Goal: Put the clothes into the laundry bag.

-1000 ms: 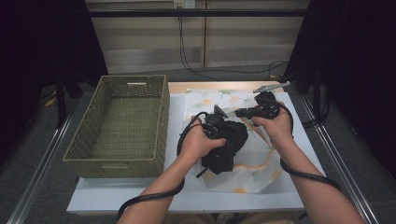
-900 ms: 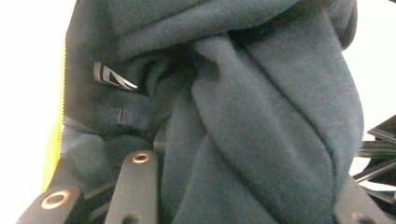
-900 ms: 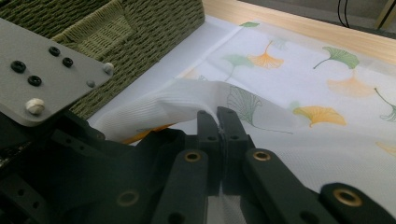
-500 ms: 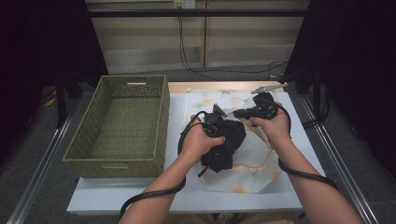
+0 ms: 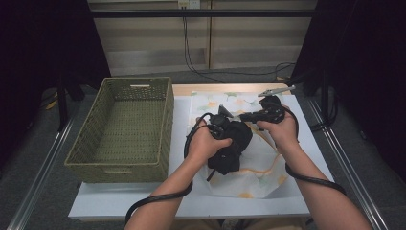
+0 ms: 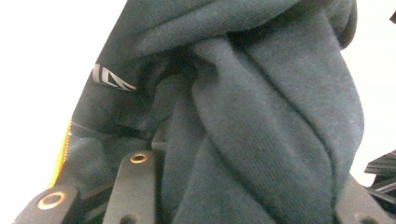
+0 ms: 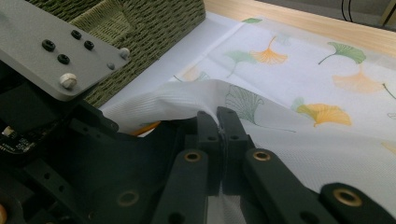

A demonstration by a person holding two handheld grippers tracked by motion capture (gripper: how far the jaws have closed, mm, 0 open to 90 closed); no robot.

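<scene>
Meanwhile, both hands low: right tool [image 7: 218, 122] pinching cloth [image 7: 299, 84] (leaf-printed); left tool [image 6: 243, 205] around garment [image 6: 261, 116]

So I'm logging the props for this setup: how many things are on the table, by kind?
Wicker basket: 1
Leaf-print cloth: 1
Black garment: 1
Total: 3
</scene>
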